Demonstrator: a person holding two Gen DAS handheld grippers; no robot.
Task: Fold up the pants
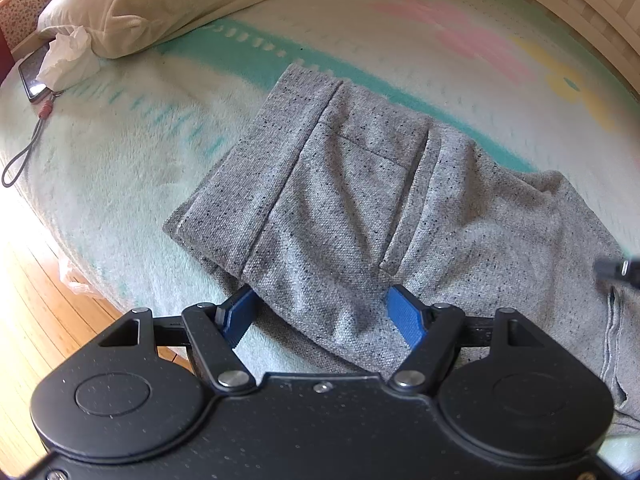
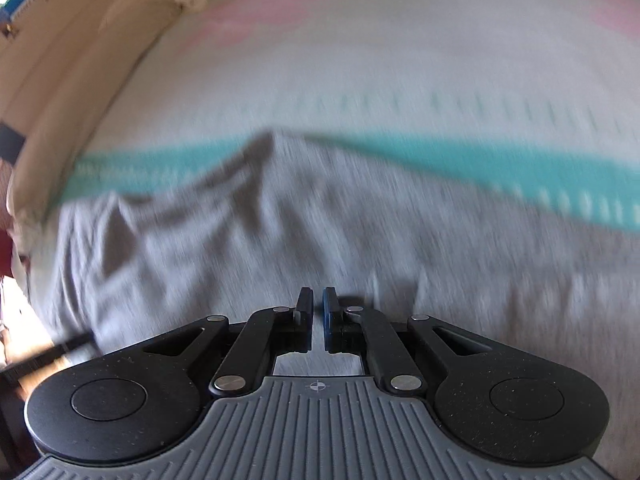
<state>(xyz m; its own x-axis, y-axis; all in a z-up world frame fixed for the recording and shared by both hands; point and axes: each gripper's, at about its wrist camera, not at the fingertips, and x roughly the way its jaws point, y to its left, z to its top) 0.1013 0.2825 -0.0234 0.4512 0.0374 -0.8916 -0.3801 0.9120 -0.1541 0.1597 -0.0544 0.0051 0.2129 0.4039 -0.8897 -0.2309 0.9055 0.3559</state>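
Grey speckled pants (image 1: 352, 208) lie on the bed, waistband end toward the far left, legs running off to the right. My left gripper (image 1: 324, 304) is open, its blue fingers (image 1: 406, 316) wide apart over the near edge of the pants, with cloth between them. In the right wrist view the pants (image 2: 280, 232) show blurred and wrinkled. My right gripper (image 2: 318, 300) has its jaws nearly together just above the cloth, a narrow gap between them, holding nothing that I can see. A dark tip of the right gripper (image 1: 618, 270) shows at the right edge.
The bed has a fleece blanket (image 1: 132, 168) with teal, pink and yellow patterns. A beige pillow (image 1: 160, 0) lies at the back left. A phone (image 1: 34, 76) with a strap and a crumpled tissue (image 1: 66, 58) lie near the left edge. Wooden floor (image 1: 28, 320) is left.
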